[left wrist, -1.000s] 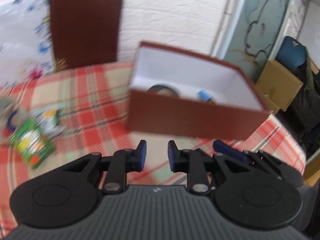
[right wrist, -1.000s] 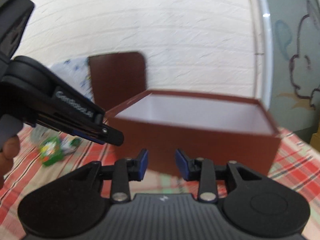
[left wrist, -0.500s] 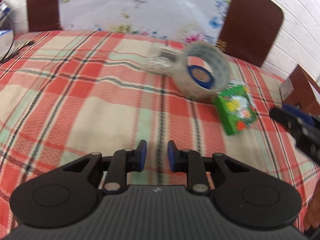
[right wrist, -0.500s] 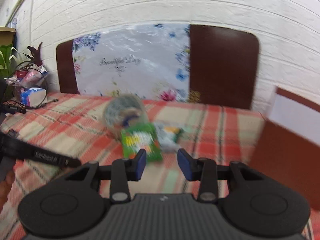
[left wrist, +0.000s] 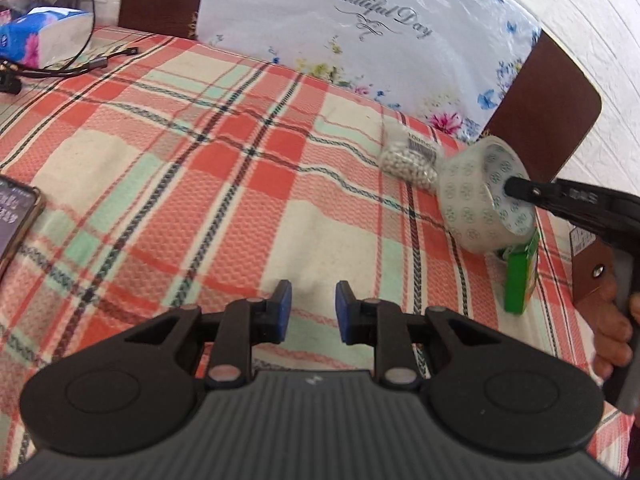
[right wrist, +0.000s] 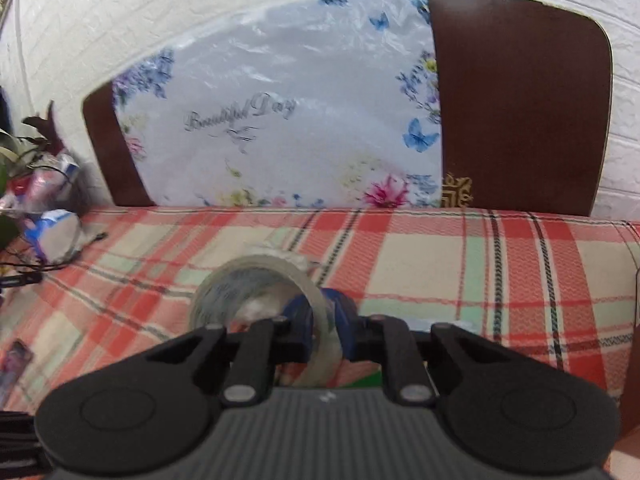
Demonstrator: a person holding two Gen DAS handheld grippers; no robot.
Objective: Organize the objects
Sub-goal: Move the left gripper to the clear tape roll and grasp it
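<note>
Nearest, the right gripper (right wrist: 323,330) has its jaws clamped through the wall of the tape roll (right wrist: 264,300), one finger inside the ring, one outside; the roll is tilted up off the plaid cloth (left wrist: 224,184). The hold takes only a thin edge, so the roll could swivel or slip out on the way to wherever it goes. The left gripper (left wrist: 309,312) hangs over bare cloth, nearly closed, holding nothing. Just beside the roll, the green box (left wrist: 520,276) and the bead bag (left wrist: 412,160) could get knocked as it swings.
</note>
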